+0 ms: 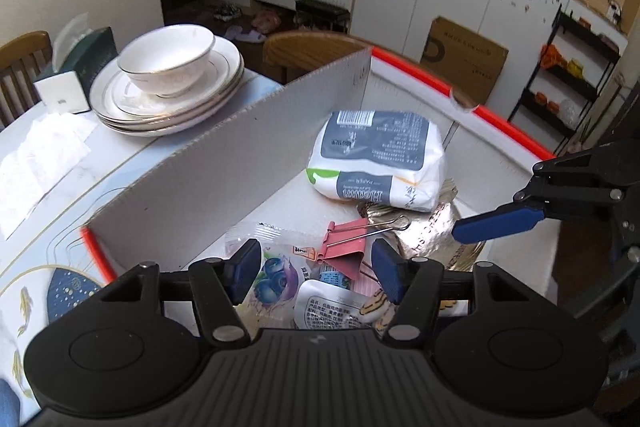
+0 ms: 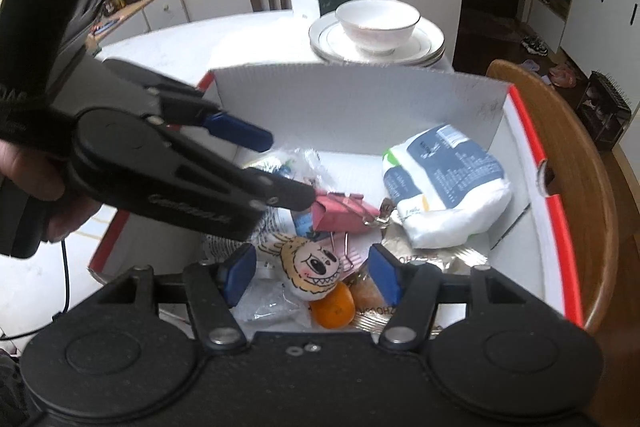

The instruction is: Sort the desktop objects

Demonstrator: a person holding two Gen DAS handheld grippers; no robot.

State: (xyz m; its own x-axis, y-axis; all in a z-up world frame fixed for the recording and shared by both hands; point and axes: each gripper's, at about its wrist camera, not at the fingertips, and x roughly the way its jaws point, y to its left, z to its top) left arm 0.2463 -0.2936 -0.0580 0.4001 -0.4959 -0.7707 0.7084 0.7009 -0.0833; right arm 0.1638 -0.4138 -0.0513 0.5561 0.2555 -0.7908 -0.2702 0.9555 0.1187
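Both grippers (image 1: 314, 271) (image 2: 312, 273) hang part-open, seemingly empty, above the box (image 1: 224, 163).

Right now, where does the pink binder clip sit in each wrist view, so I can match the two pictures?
Left wrist view: pink binder clip lies low centre in the box, just above the gap between the left tool's pads.
Right wrist view: the clip lies mid-frame, at the tip of the left tool reaching in from the left.
Shared landmark: the white tissue pack, up and right of the clip.
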